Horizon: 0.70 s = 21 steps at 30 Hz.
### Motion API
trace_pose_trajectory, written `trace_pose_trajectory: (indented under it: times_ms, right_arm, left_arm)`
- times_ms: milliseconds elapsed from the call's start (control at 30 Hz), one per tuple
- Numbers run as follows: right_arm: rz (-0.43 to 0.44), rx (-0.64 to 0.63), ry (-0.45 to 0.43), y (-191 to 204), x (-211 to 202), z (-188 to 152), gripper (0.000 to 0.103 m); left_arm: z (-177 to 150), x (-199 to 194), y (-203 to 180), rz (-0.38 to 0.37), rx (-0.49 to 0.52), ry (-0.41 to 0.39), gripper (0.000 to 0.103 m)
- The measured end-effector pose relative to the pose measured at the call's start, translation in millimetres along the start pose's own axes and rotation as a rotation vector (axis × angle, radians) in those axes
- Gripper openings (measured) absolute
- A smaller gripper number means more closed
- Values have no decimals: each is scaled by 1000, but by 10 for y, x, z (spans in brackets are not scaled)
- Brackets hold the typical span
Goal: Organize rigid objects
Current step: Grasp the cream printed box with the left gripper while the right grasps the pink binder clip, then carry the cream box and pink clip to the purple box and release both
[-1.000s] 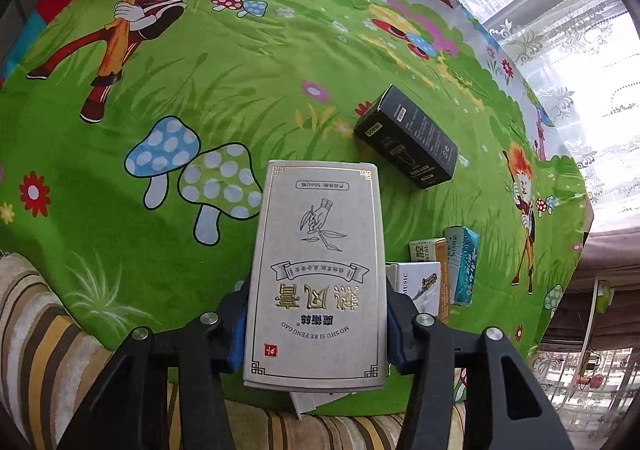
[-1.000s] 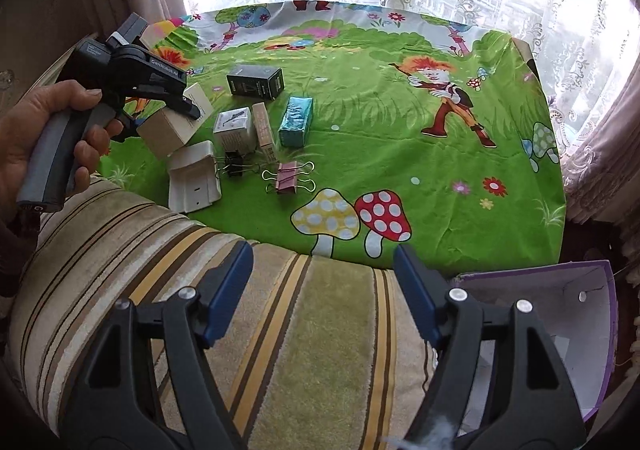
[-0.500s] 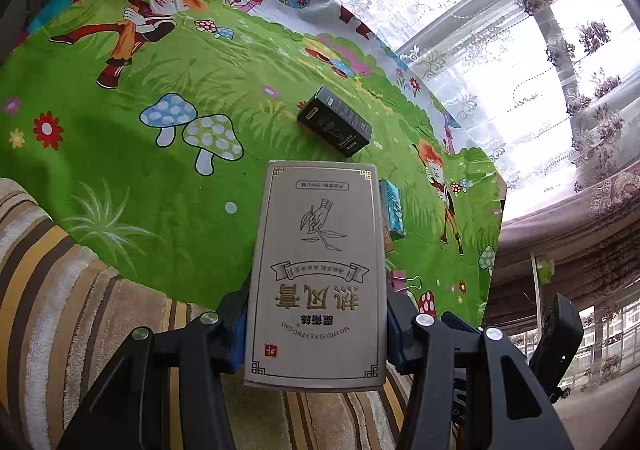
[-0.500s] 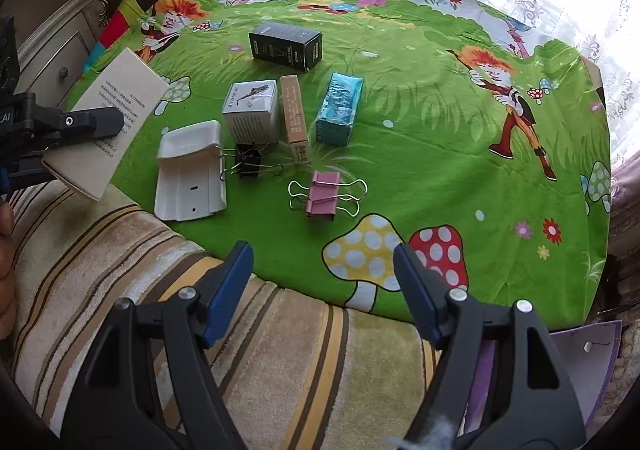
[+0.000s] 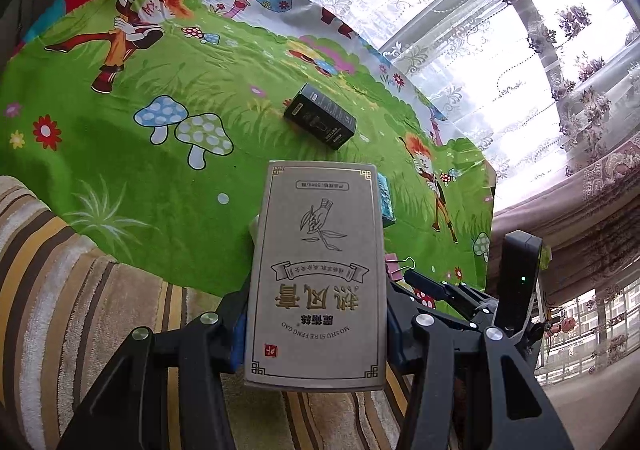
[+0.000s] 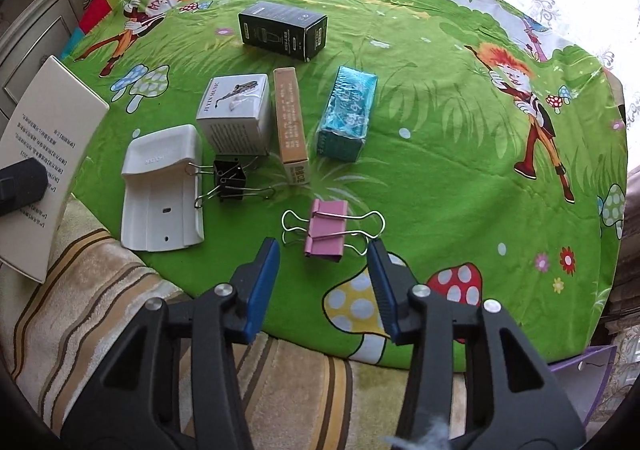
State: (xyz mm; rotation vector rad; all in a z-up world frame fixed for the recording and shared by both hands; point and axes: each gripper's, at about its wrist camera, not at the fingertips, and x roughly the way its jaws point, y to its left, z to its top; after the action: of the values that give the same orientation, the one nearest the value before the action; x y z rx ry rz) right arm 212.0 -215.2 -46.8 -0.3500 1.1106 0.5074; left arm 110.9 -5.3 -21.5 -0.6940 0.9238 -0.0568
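Through the left wrist camera we see our left gripper (image 5: 316, 334) clamped on a flat grey box (image 5: 318, 270) with gold lettering, held up over the near edge of the green cartoon cloth (image 5: 140, 170) and a striped blanket (image 5: 60, 290). Far beyond it a black box (image 5: 320, 121) lies on the cloth, and a teal box (image 5: 386, 200) peeks out at the grey box's right edge, with the other tool's black body low on the right. Through the right wrist camera our right gripper (image 6: 324, 286) has just been closing, yet its blue pads stand apart with nothing pressed between them; a pink binder clip (image 6: 326, 230) lies just beyond the tips. Farther off lie a black binder clip (image 6: 230, 180), a white plastic holder (image 6: 160, 190) to its left, then a white cube box (image 6: 236, 110), a tan slim box (image 6: 290, 122) and the teal box side by side, with the black box farthest. The grey box shows at the left edge.
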Motion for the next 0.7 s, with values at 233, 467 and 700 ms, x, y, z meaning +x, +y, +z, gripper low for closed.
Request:
trace_pose_trajectory:
  times_ms: [233, 467, 700]
  right_arm:
    - [7, -2, -1, 4, 59, 41, 25]
    - [8, 7, -55, 1, -76, -1, 24]
    - [-7, 54, -126, -62, -369, -125, 24]
  left_arm:
    - [-2, 9, 2, 2, 1, 2, 52]
    - [-9, -1, -22, -4, 18, -6, 52]
    - [-31, -41, -80, -26, 41, -14, 52]
